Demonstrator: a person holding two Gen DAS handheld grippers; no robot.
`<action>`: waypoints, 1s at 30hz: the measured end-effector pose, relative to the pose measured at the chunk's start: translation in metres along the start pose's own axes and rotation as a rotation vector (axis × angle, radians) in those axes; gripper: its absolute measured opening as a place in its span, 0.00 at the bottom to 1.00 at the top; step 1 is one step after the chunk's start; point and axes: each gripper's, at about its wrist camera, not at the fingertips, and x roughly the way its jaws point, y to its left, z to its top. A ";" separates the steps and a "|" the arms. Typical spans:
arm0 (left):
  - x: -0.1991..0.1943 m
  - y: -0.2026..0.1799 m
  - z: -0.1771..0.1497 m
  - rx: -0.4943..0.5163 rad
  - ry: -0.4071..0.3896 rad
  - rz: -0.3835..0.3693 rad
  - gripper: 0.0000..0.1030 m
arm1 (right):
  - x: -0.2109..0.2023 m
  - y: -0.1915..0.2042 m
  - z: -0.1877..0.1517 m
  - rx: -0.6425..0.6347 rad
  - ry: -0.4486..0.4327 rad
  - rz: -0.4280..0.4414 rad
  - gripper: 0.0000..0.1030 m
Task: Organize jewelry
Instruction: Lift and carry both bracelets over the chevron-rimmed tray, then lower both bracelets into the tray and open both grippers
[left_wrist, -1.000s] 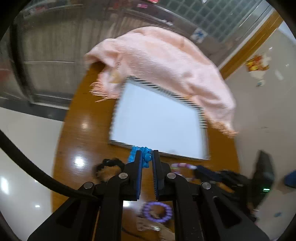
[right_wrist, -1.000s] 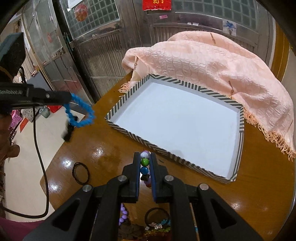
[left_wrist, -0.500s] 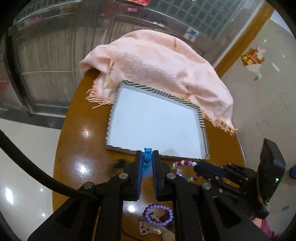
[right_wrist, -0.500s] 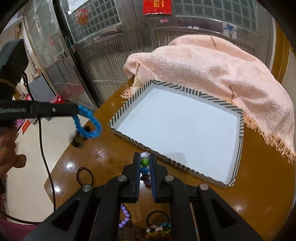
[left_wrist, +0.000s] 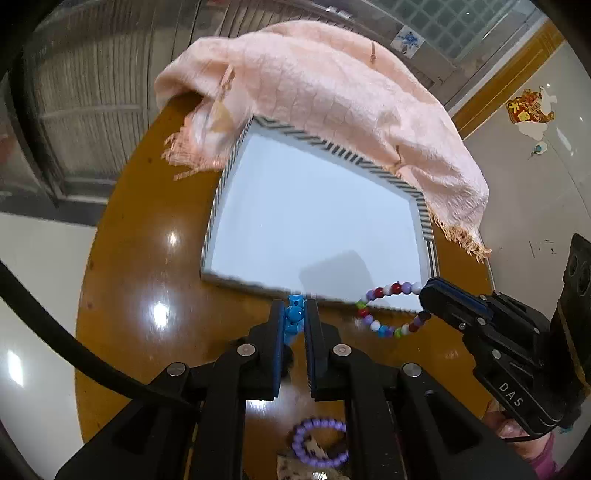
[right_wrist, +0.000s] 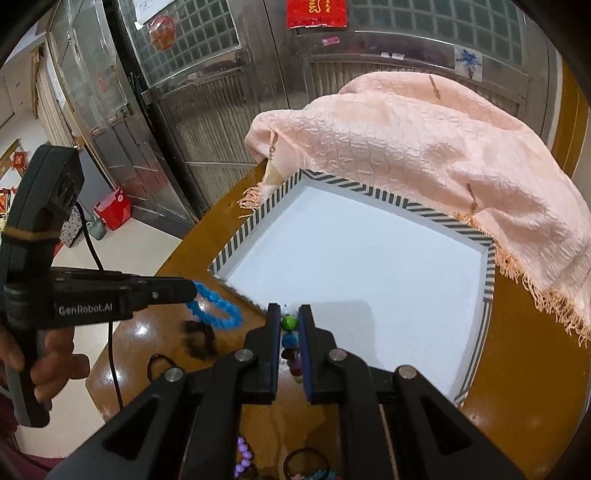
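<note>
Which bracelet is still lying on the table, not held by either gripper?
The purple bead bracelet, lying near the table's edge; the blue and multicoloured ones hang from grippers.

Looks like a home, prob. an entry hall or front rm. Round glossy wood table (right_wrist: 517, 387) stands by metal doors (right_wrist: 207, 122) w/ glass-block panes above. Red paper decorations (right_wrist: 317, 13) stuck on the doors & wall, a red-gold one (left_wrist: 529, 109) on the pale wall too. Shiny white tile floor (left_wrist: 33, 332). Pink fringed shawl (right_wrist: 443, 147) draped over the table's far edge, next to a striped-rim tray (right_wrist: 369, 190). Red bag (right_wrist: 112, 208) on the floor by the doors.
</note>
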 end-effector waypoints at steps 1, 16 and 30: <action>0.002 -0.001 0.005 0.008 -0.010 0.014 0.09 | 0.003 -0.001 0.003 0.000 0.001 0.000 0.09; 0.062 0.027 0.060 -0.075 0.017 0.085 0.09 | 0.066 -0.025 0.043 0.058 0.051 0.049 0.09; 0.094 0.048 0.069 -0.136 0.060 0.075 0.09 | 0.133 -0.032 0.063 0.127 0.121 0.129 0.09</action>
